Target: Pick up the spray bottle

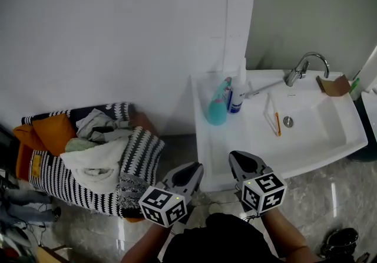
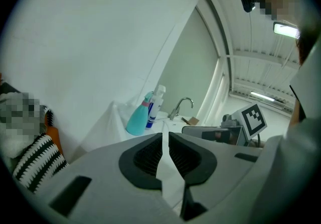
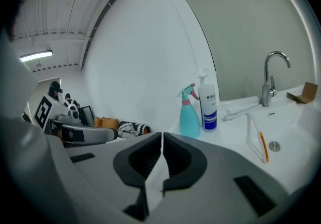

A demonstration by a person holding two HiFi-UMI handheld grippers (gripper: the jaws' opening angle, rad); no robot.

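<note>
Two grippers: left gripper [image 2: 164, 135], right gripper [image 3: 162, 136]; ribbed black jaws pressed together, empty.
Bottle: teal conical plastic spray bottle [image 1: 218, 104] on white sink [image 1: 235, 138].

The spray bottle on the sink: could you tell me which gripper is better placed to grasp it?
Probably the right gripper: it is at the sink's front edge, nearer the spray bottle; the left gripper is off its corner. Both shut.

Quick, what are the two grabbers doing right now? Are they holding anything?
Left gripper: closed, holding nothing.
Right gripper: closed, holding nothing.
</note>
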